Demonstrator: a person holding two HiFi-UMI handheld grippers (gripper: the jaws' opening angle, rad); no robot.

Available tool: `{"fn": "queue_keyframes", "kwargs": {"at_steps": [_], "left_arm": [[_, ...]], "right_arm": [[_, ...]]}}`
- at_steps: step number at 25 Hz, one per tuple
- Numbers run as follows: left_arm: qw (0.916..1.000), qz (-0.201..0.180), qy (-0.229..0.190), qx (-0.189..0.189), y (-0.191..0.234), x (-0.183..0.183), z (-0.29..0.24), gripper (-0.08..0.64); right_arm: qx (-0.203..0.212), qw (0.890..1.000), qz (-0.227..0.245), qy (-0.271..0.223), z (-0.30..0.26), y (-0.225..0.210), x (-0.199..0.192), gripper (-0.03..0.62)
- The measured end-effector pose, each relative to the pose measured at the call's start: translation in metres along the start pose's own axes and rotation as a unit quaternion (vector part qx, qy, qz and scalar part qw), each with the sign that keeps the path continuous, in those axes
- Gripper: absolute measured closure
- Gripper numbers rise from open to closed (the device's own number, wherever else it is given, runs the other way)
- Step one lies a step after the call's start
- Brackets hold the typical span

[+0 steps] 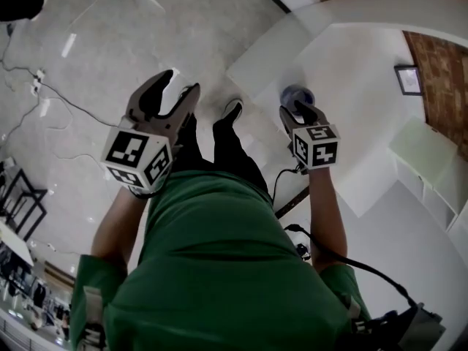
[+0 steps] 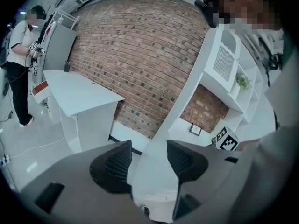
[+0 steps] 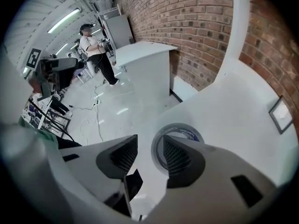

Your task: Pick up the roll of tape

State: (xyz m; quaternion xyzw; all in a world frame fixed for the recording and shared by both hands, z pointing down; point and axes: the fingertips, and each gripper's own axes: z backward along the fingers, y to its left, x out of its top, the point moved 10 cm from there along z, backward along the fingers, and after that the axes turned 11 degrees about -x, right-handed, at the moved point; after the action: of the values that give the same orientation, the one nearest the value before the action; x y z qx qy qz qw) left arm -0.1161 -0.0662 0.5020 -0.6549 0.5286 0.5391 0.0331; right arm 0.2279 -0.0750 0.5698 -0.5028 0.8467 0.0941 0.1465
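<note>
— What sort of place is this?
— A lab or test studio, I'd say. Bare brick wall (image 2: 140, 55), glossy pale floor (image 1: 183, 35) with loose cables (image 1: 38, 79) trailing over it, strip lights (image 3: 63, 20) overhead.
— Not an office?
— The white counter (image 2: 81, 94) and shelves (image 2: 231, 73) look nearly bare (one small framed picture (image 1: 408, 80) aside), and a second person (image 3: 96, 50) across the room holds some device in both hands.

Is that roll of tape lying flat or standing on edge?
The roll of tape lies flat: in the right gripper view its ring and centre hole face up on the white table.
</note>
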Motion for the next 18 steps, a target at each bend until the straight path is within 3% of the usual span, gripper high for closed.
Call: {"fn": "queue_keyframes", "kwargs": {"at_steps": [12,18], "left_arm": [[0.9994,0.021,-0.008,0.024,0.022,-0.004,0.023,0.314],[0.9992,0.019,-0.014,0.031,0.024,-0.001,0.026,0.314]], "right_arm": [[-0.007,0.998,0.031,0.053,-0.036,0.016,0.003,0.427],[-0.030,0.998,0.024,0.043,-0.037,0.011,0.007,0.497]]}}
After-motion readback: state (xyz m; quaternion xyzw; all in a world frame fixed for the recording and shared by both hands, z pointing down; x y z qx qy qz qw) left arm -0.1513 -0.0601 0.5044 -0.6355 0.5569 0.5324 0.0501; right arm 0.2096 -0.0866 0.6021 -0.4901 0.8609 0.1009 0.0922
